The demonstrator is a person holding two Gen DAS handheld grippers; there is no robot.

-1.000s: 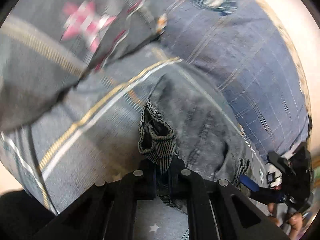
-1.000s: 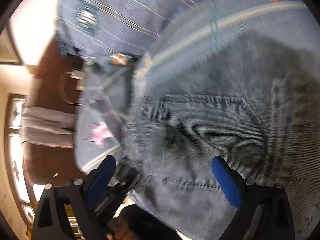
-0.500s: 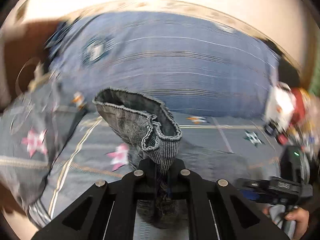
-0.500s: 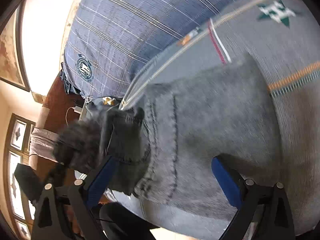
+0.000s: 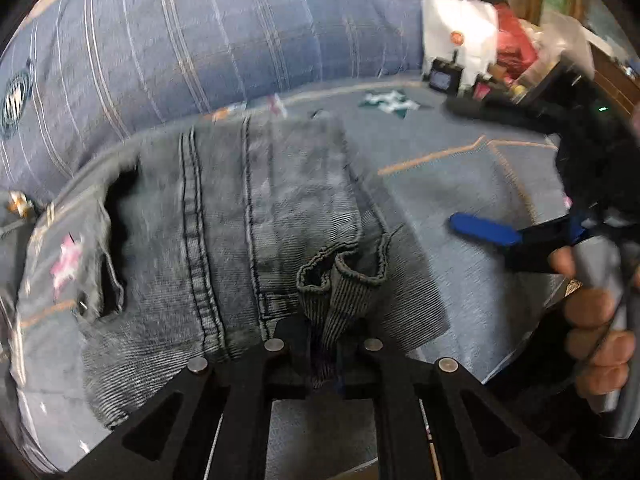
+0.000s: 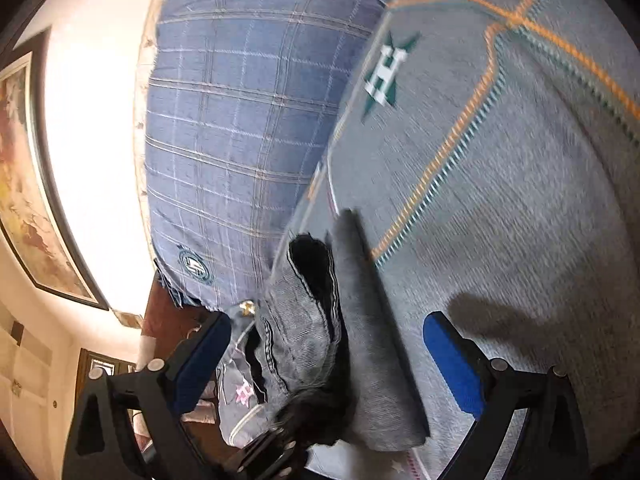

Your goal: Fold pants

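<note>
Bedding fills both views: a grey bedspread (image 5: 460, 200) with orange trim lines and small star patches covers the bed, and a big blue checked pillow (image 5: 200, 40) lies along its far edge. The bedspread gives a broad, flat, soft place to lay clothing out, which is likely why the folding is done here. On it, near the pillow, lie the jeans (image 5: 240, 220), grey washed denim with dark double seams, spread fairly flat and already doubled over in part, one layer resting on another; the picture is blurred, so the exact layering is hard to read. Beyond the bed's far right corner sits a clutter of things, among them a white bag (image 5: 460, 36). The left gripper (image 5: 326, 344) has its jaws pinched nearly together on a bunched, ribbed-looking hem of the jeans, which stands up in a small curl just ahead of the fingers; holding a corner like this looks meant to carry that end across and lay it squarely. The right gripper (image 6: 324, 364), held in a hand (image 5: 592, 320) on the right side of the bed, has its blue-padded jaws spread wide with nothing pressed between them; from its own camera the denim lies ahead between the fingers, untouched, so it seems free to take or smooth another edge.
</note>
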